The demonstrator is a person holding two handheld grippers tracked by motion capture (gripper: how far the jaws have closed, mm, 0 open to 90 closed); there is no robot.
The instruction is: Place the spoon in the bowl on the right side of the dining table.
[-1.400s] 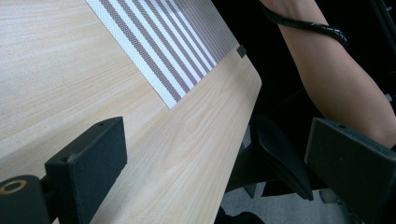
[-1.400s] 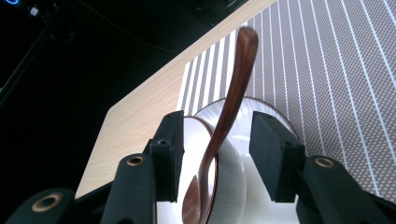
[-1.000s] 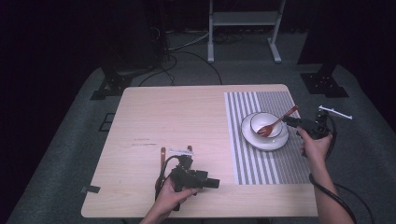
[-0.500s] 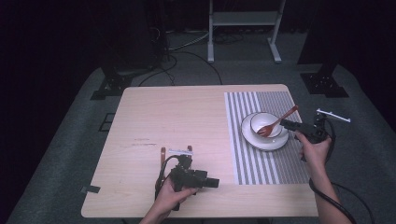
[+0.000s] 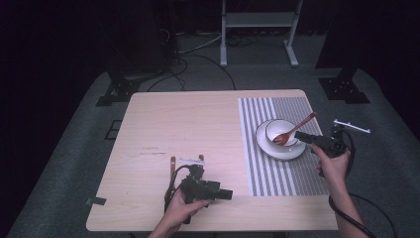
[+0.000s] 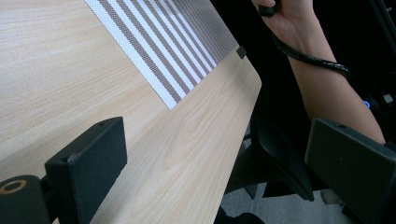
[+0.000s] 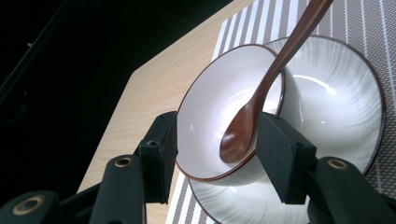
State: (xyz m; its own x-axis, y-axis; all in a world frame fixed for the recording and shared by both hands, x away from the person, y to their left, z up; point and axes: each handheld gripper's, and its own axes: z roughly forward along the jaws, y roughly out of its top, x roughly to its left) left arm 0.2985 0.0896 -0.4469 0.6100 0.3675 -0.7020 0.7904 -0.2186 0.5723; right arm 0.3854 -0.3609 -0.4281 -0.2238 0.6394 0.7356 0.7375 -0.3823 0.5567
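A white bowl (image 5: 281, 132) stands on a white plate (image 5: 277, 151) on the striped placemat (image 5: 277, 174). A brown wooden spoon (image 5: 295, 130) rests with its head in the bowl (image 7: 219, 107), its handle leaning up over the far rim. My right gripper (image 5: 304, 138) points at the bowl from the right. Its jaws have just been opening. In the right gripper view they (image 7: 217, 140) stand open either side of the bowl's near rim, with the spoon's (image 7: 243, 130) head between them and untouched. My left gripper (image 5: 227, 194) lies low near the table's front edge, open (image 6: 219, 154) with nothing between its jaws.
The wooden table (image 5: 188, 124) has bare room on its left and middle. Its front right corner (image 6: 243, 79) drops off to a dark chair and floor. The person's right forearm (image 6: 327, 88) hangs beyond that corner. A metal rack (image 5: 257, 29), stands and cables sit on the floor behind.
The right gripper has drawn slightly towards the person's side while the spoon stays leaning in the bowl. The left hand and its gripper have not moved.
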